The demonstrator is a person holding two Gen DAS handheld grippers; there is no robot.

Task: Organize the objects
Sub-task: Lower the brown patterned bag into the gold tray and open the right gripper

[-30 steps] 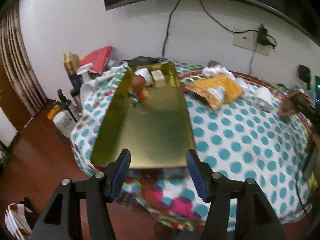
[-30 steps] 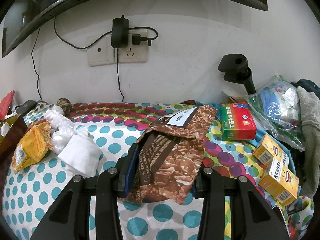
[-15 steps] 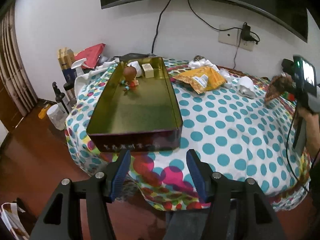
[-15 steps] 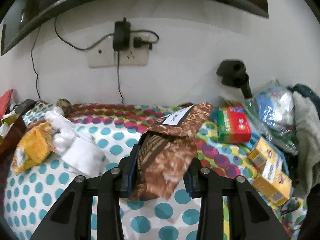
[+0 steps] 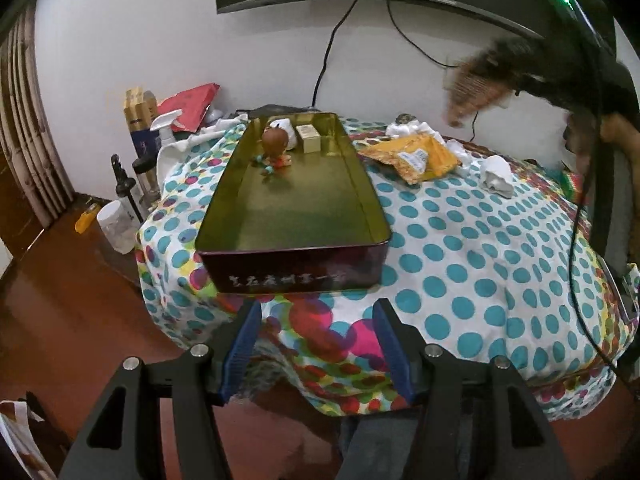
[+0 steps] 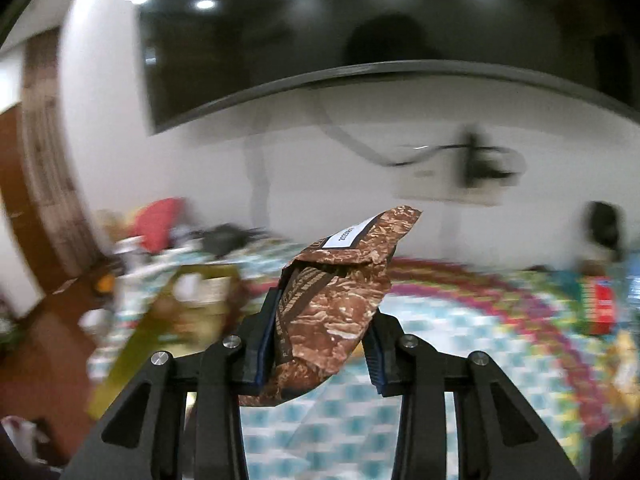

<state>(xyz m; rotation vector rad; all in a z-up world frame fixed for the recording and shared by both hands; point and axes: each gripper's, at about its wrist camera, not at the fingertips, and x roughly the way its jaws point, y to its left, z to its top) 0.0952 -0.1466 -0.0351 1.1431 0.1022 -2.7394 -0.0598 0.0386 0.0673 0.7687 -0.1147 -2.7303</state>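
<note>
On the left, the gold tin (image 5: 292, 204) sits near the corner of the polka-dot cloth (image 5: 472, 264), which seems to cover a desk, though the support underneath is hidden. A small brown figurine (image 5: 275, 141) and a little box (image 5: 309, 141) stand at its far end; the near part is bare. The left hand-held gripper (image 5: 316, 344) hangs released below the tin's front wall, with nothing between its blue pads.

To the right, the right hand-held gripper (image 6: 320, 340) is clenched on the crumpled brown snack bag (image 6: 336, 300), which is lifted clear of the cloth. The step looks like carrying the bag to the tin. To do it well, I would keep the grip firm, as the bag is pinched low and its top flops free. Bring it over the tin's near, bare part, lower until the bag rests on the bottom, then let go. The left tool could steady the tin's front wall if it slides.

The right view is smeared by motion: the tin is only a gold blur, and the items at the far right cannot be read. In the left view the carried bag is a brown streak at the upper right, and a dark arm and cable block that edge.
</note>
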